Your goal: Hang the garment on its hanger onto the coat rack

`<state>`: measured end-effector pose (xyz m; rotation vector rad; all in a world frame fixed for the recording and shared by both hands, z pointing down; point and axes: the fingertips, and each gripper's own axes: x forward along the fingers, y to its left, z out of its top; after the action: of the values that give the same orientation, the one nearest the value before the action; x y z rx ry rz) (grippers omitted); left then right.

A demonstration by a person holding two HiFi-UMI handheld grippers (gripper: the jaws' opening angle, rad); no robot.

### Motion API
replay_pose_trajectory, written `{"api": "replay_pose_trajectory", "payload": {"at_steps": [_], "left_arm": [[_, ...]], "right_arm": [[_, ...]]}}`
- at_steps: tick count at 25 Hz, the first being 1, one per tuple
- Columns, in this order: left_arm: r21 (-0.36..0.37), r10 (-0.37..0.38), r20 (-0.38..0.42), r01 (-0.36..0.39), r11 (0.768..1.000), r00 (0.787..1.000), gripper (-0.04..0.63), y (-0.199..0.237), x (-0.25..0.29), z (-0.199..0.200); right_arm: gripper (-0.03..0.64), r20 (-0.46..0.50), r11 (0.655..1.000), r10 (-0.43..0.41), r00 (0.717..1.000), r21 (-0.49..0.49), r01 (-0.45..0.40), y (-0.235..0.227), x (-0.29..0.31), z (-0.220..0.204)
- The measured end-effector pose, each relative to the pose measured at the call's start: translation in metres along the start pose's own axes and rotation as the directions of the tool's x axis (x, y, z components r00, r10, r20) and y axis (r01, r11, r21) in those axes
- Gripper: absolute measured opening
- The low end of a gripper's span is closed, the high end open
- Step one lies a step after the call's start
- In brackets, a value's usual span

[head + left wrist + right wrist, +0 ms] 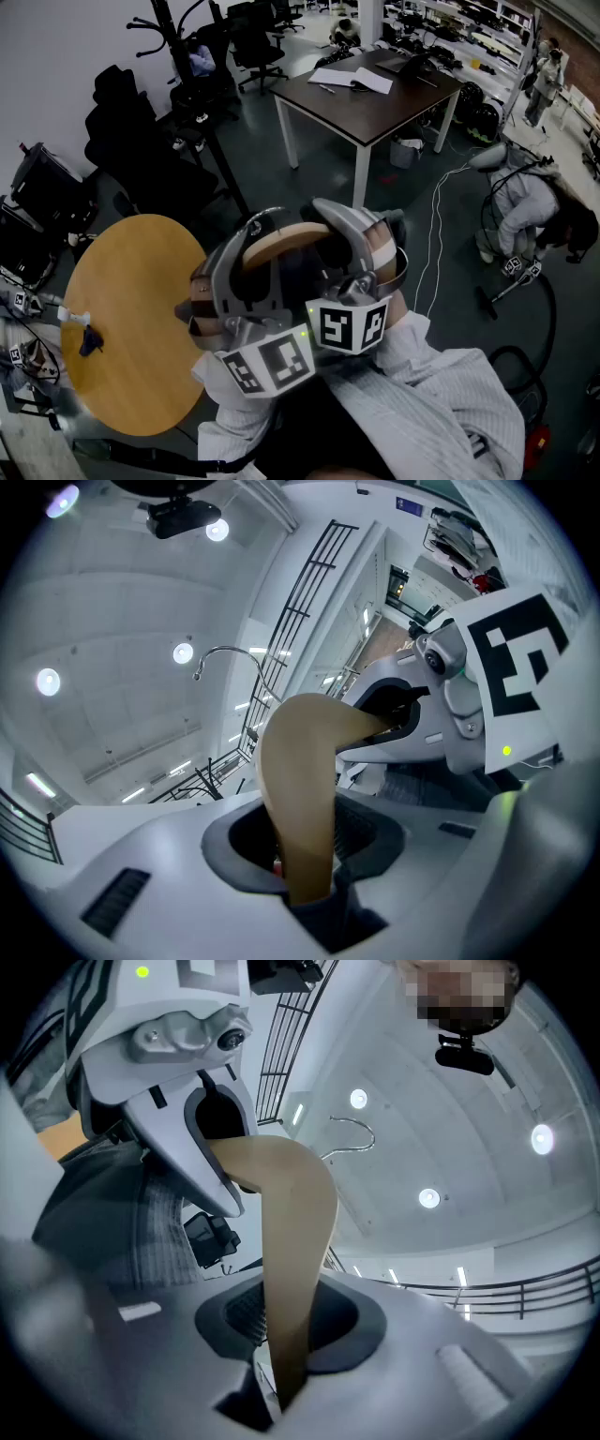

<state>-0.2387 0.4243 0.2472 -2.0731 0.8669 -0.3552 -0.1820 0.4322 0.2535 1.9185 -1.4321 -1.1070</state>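
The hanger (286,239) is in the middle, close in front of the person. Its left end is pinched in the left gripper (305,855) and its right end in the right gripper (286,1335). The two grippers are side by side.

The round table (131,272) is to the left. A small thing (89,339) lies near its left edge.

Farther back stands a long table (375,108) with papers (352,80) on it. The coat rack (167,28) is at the back left, by the wall, with chairs (141,159) beside it. A person (525,202) bends down on the right.

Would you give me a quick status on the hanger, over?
Left gripper and right gripper shut on hanger. Hanger held up, not on rack. Chairs crowd rack's base.
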Motion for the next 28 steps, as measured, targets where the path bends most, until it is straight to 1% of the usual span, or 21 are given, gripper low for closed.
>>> {"api": "replay_pose_trajectory", "payload": {"at_steps": [10, 17, 20, 23, 26, 28], "left_arm": [[0.022, 0.007, -0.056, -0.006, 1.0, 0.998, 0.114, -0.011, 0.005, 0.002], [0.003, -0.021, -0.098, 0.022, 1.0, 0.995, 0.115, -0.024, 0.024, -0.015], [-0.004, -0.04, -0.095, 0.04, 0.999, 0.995, 0.117, -0.027, 0.045, -0.025], [-0.014, -0.064, -0.086, 0.063, 0.998, 0.994, 0.117, -0.025, 0.074, -0.04], [-0.028, -0.086, -0.067, 0.085, 0.996, 0.994, 0.117, -0.014, 0.109, -0.057], [-0.021, -0.087, -0.044, 0.086, 0.996, 0.995, 0.12, 0.0, 0.136, -0.068]], "right_arm": [[0.071, 0.016, 0.997, 0.04, 0.999, 0.058, -0.041, 0.003, -0.003, -0.014], [0.072, 0.008, 0.992, 0.091, 0.996, 0.085, -0.091, 0.021, 0.009, -0.035], [0.072, -0.009, 0.991, 0.101, 0.995, 0.087, -0.1, 0.026, 0.026, -0.049], [0.072, -0.023, 0.993, 0.094, 0.995, 0.069, -0.092, 0.033, 0.053, -0.064], [0.072, -0.028, 0.996, 0.071, 0.997, 0.049, -0.069, 0.037, 0.089, -0.074], [0.072, -0.027, 0.997, 0.056, 0.998, 0.048, -0.054, 0.038, 0.12, -0.079]]}}
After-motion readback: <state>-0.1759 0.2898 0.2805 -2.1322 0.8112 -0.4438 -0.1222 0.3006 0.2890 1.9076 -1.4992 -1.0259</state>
